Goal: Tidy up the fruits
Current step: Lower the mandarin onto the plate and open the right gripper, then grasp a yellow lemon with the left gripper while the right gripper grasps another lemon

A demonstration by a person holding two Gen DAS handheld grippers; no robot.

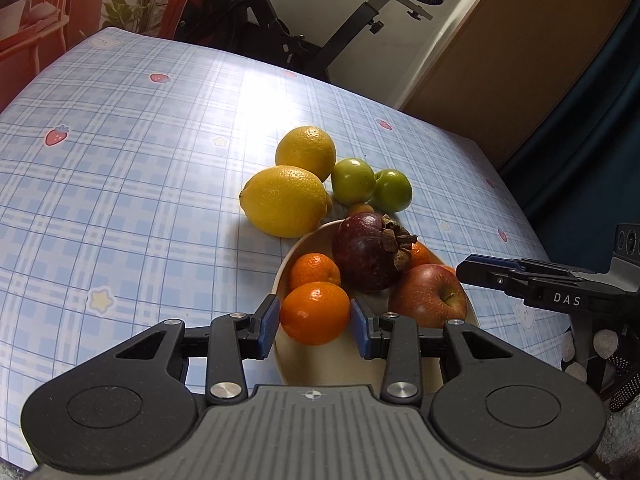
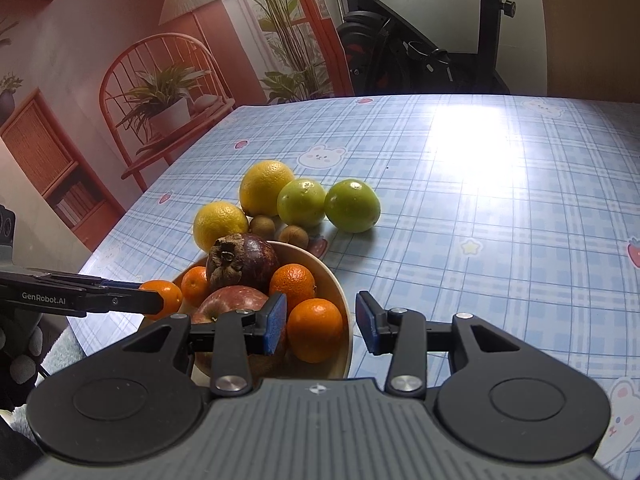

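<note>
The bowl (image 1: 280, 280) lies under both tongs, with an apple (image 1: 428, 294) and mangosteen (image 1: 368, 252) inside. The left tongs (image 1: 314, 318) hold a mandarin (image 1: 314, 312) between narrow pads, over the bowl. The right tongs (image 2: 322, 324) stand partly open and empty, an orange (image 2: 316, 330) just below them. Probably the mandarin is in transfer; next needs a gentle release.

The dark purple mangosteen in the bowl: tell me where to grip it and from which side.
Grip the dark purple mangosteen across its round body, coming from above. Its dried calyx tips sideways toward the red apple, and small oranges crowd it inside the cream bowl, so only the top is free. Keep the pads off the brittle calyx.
</note>
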